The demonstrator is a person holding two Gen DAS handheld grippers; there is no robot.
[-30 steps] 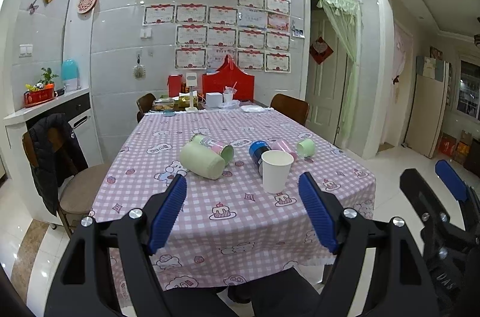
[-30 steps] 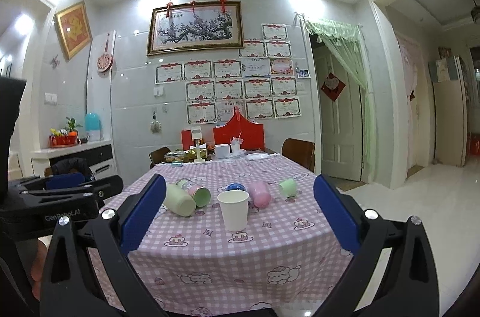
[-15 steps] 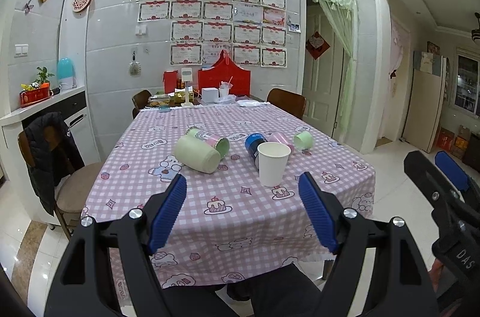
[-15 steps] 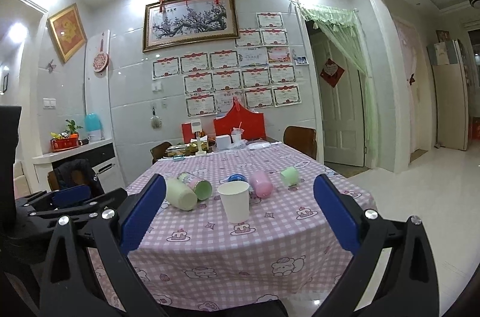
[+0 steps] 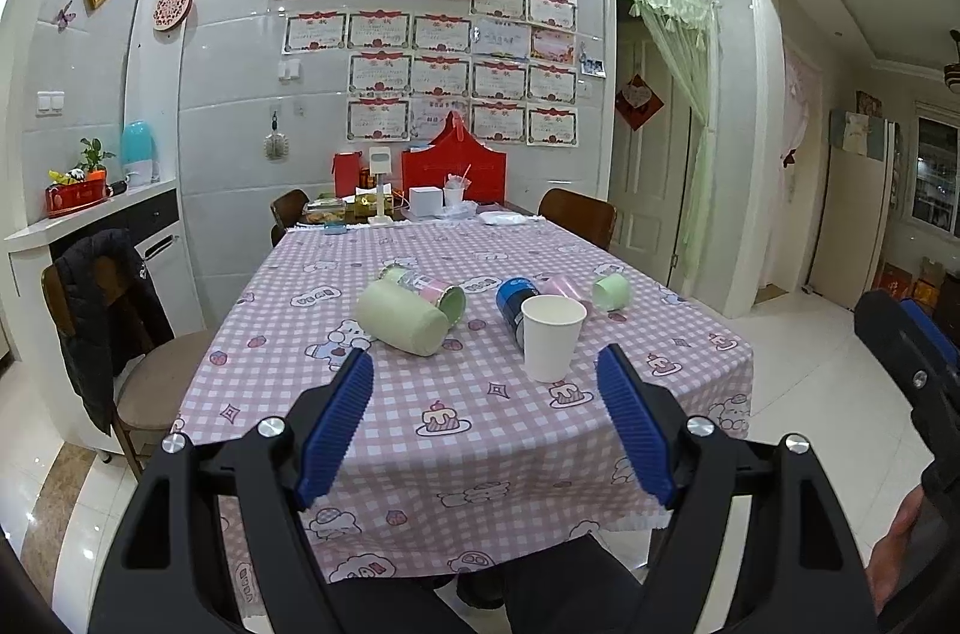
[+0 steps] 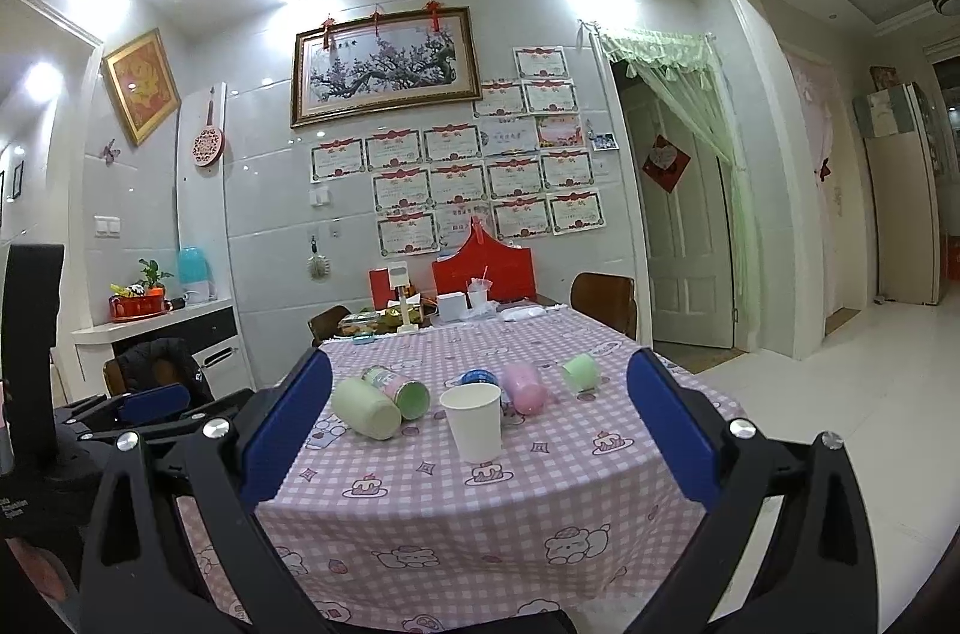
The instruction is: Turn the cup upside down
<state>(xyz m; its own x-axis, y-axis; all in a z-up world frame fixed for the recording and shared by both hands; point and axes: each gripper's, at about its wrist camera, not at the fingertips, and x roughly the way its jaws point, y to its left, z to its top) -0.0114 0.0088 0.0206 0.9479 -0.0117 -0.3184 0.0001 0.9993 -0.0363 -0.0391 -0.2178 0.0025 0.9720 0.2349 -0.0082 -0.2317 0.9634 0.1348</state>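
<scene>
White paper cup (image 5: 552, 337) is the thing between both pairs of fingers in view, though neither pair touches it: the left gripper (image 5: 486, 415) has its blue-padded fingers (image 5: 336, 418) spread wide with nothing held, hanging over the near edge of the table (image 5: 480, 454), and the right gripper (image 6: 480, 430) is likewise wide apart and empty, short of the table's front edge. The cup is plain, unprinted, tapering from a broad rolled rim down to a narrower base. It stands upright on its base, mouth up, long axis vertical, on the pink checked tablecloth (image 6: 480, 502) toward the near right part of the table. Touching or just behind it lies a blue cup (image 5: 510, 301) on its side, and beside that a pink cup (image 6: 525, 388) also on its side. Farther right a small green cup (image 6: 581, 371) lies tipped over with its mouth toward the cameras. To the left of the white cup, apart from it, a large pale green cup (image 5: 399, 316) lies on its side, resting against a patterned cup (image 5: 435, 289) with a green inside, also on its side. A chair (image 5: 120, 334) draped with a dark jacket stands at the table's left side.
</scene>
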